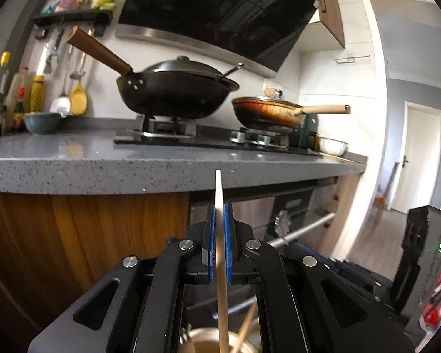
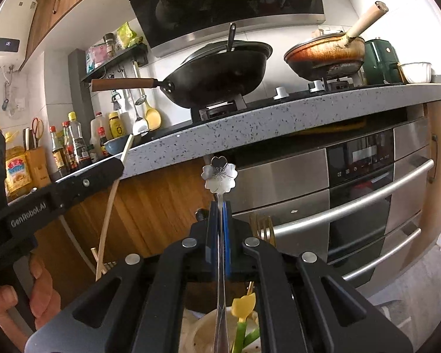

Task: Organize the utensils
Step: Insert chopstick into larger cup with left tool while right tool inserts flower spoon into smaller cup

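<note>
My left gripper (image 1: 219, 209) is shut on a pale wooden chopstick (image 1: 219, 194) that stands upright, its lower end in a round holder (image 1: 203, 342) below with another chopstick (image 1: 247, 329). The left gripper also shows in the right wrist view (image 2: 114, 166), holding the chopstick (image 2: 108, 214). My right gripper (image 2: 219, 206) is shut on a metal utensil with a flower-shaped end (image 2: 219, 175), held upright over a white container (image 2: 203, 332). A yellow tulip-topped green utensil (image 2: 244, 309) stands in that container. Gold fork tines (image 2: 263, 228) rise behind the right gripper.
A grey speckled counter (image 1: 103, 170) carries a black wok (image 1: 173, 88) and a brown frying pan (image 1: 267, 111) on the hob. Bottles (image 2: 70, 144) and hanging tools stand at the left. A steel oven (image 2: 367, 191) with bar handles sits under the counter.
</note>
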